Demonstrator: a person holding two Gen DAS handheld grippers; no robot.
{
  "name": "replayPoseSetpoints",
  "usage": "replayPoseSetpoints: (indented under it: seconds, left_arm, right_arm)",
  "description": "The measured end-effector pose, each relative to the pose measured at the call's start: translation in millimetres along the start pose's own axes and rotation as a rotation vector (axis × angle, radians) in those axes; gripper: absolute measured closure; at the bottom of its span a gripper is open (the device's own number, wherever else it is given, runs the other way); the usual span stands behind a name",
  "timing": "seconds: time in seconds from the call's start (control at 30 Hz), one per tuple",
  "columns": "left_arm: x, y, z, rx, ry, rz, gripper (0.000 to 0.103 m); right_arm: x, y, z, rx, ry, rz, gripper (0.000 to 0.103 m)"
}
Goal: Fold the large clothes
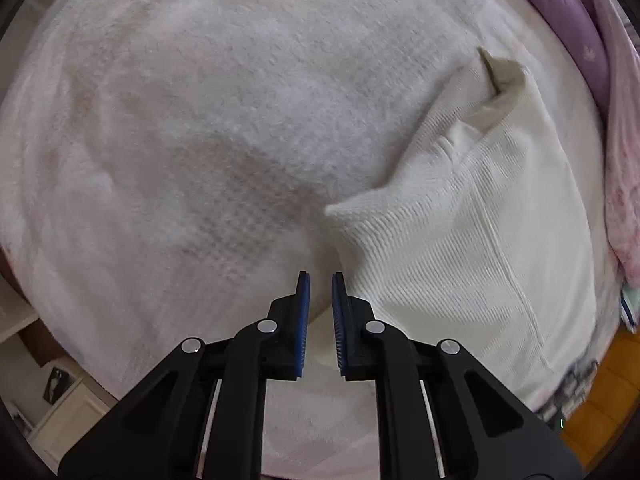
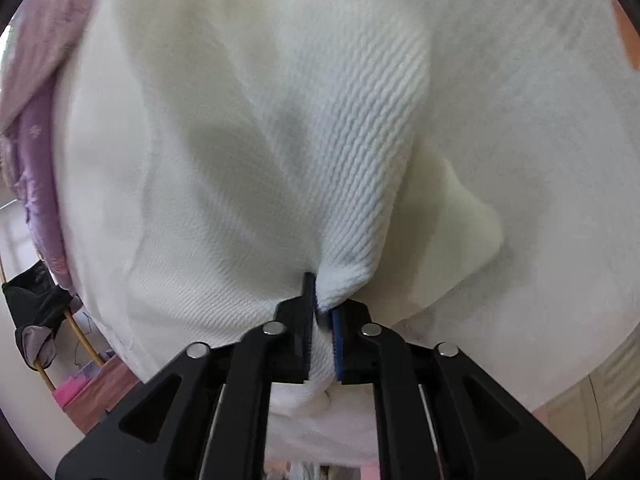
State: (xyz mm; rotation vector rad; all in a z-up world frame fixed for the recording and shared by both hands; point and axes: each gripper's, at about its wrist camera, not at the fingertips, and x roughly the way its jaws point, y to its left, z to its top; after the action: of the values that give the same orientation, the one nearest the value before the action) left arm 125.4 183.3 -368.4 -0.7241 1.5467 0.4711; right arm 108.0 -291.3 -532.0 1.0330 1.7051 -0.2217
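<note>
Nearest in the left wrist view, the left hand-held gripper (image 1: 320, 280) points down at the bed, its blue-padded jaws drawn almost together with a narrow slit between them. No cloth shows between the pads; whether a fold is caught at the tips I cannot tell. Just past the tips, toward two o'clock, lies the cream ribbed-knit garment (image 1: 460, 240), spread flat on the fluffy white blanket (image 1: 220, 120) that covers the bed. One pointed edge of the garment reaches out at about one o'clock of the gripper, and a folded-over corner stands up farther off near two o'clock. Beyond it, along the rim at two to three o'clock, lie purple bedding (image 1: 568, 12) and a pink floral cloth (image 1: 624, 184).

In the right wrist view, the right hand-held gripper (image 2: 322, 304) is clamped on a bunched fold of the same garment (image 2: 360, 140); the knit is pinched between the pads and rises from the tips toward twelve o'clock, filling most of the view. At nine o'clock the purple bedding (image 2: 38, 160) shows again. Below it, at eight o'clock, a dark cloth (image 2: 36, 300) hangs over a wooden rack (image 2: 82, 340).

No containers can be made out.
</note>
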Motion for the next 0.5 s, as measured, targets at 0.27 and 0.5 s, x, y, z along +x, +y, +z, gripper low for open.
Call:
replayPoseSetpoints:
  seconds: [0.27, 0.5]
  left_arm:
    - [3.6, -72.5, -15.6, 0.351, -0.087, 0.212, 0.078]
    - [51.3, -104.3, -4.5, 0.437, 0.004, 0.282, 0.087]
  right_arm:
    - [-99.0, 60.4, -17.4, -0.435, -0.441, -0.24, 0.07]
    - [-40.8, 46.6, 54.9, -0.379, -0.284, -0.284, 0.103]
